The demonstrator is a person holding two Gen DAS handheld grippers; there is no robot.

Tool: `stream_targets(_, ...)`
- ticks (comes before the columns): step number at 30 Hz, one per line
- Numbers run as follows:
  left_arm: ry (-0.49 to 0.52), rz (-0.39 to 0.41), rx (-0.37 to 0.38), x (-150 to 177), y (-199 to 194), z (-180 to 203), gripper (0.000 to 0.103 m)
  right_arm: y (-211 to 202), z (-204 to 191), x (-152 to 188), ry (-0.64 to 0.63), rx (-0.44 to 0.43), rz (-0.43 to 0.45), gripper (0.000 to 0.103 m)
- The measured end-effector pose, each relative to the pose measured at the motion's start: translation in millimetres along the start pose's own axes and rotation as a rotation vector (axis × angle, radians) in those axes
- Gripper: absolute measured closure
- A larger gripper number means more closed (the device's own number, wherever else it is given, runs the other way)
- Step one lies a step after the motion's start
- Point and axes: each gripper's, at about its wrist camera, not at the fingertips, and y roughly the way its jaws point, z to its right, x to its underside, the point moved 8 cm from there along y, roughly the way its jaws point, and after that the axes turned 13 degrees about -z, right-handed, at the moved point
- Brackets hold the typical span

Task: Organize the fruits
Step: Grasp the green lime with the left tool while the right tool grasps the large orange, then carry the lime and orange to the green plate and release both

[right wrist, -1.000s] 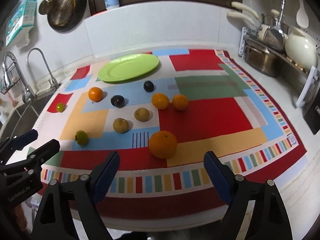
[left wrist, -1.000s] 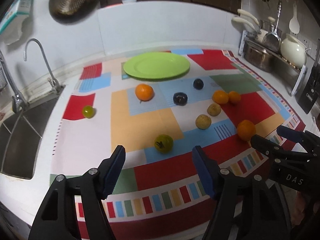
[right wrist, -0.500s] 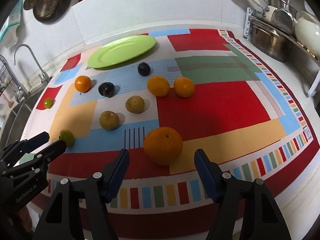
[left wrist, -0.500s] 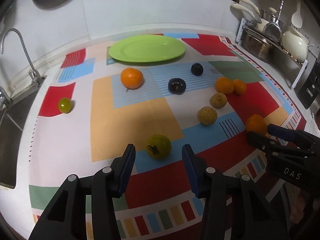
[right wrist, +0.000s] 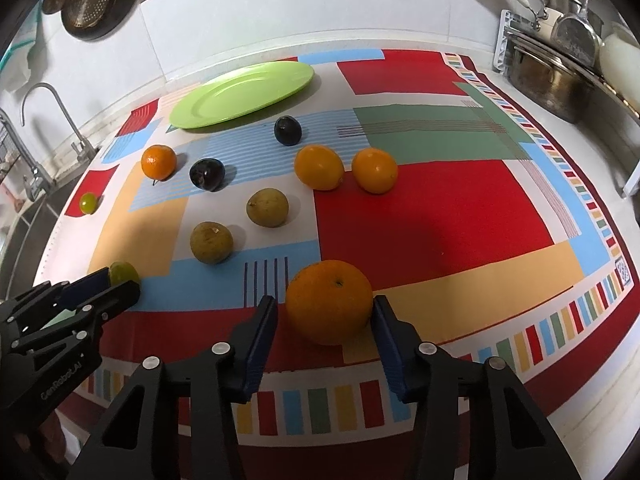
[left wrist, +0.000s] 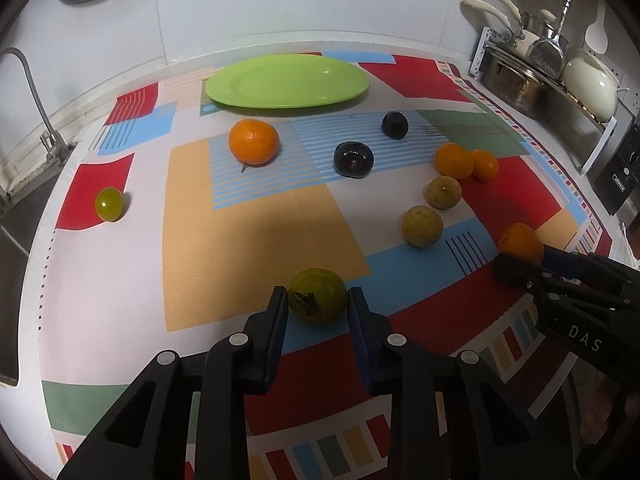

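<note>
My left gripper [left wrist: 318, 300] has its jaws around a green tomato [left wrist: 318, 295] on the patterned cloth; the pads look to touch both sides. My right gripper [right wrist: 326, 312] straddles a large orange [right wrist: 329, 301]; the right pad touches it, a small gap shows on the left. A green plate [left wrist: 286, 81] lies at the back, also in the right wrist view [right wrist: 242, 93]. Between lie a mandarin [left wrist: 253, 141], two dark plums [left wrist: 353, 159], two oranges [right wrist: 319, 167], two brownish fruits [right wrist: 211, 242] and a small green fruit [left wrist: 108, 204].
A sink with a tap [left wrist: 28, 92] is at the left. A rack with pots and a white kettle [left wrist: 592, 84] stands at the right. The cloth's striped border [right wrist: 320, 404] runs along the counter's front edge.
Both grippers have moved forward and down and narrowed. The left jaws now flank the green tomato; the right jaws now flank the large orange.
</note>
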Motion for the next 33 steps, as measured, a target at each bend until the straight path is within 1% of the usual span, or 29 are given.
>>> stream_targets(2,0.005,0.001,0.002,0,0,1,0.073,-1,0,-1,-0.002,0.007,0.003,0.060)
stream_targets(7,0.018,0.007,0.011,-2,-2,1,0.073,-1,-2,-1,-0.011,0.008,0.010,0.060)
stream_targets(13,0.040,0.037,0.021,-9,-13,0,0.073,-10,-14,-5,-0.031,-0.010,0.032,0.060)
stream_targets(23,0.076,0.121,0.035,-31,-42,-14,0.073,-37,-46,-29,-0.090,-0.021,0.108,0.060)
stream_targets(30,0.106,0.170,0.074,-51,-60,-25,0.073,-52,-68,-49,-0.098,-0.040,0.149,0.060)
stream_targets(33,0.115,0.178,0.090,-58,-64,-29,0.073,-55,-76,-56,-0.096,-0.050,0.163,0.060)
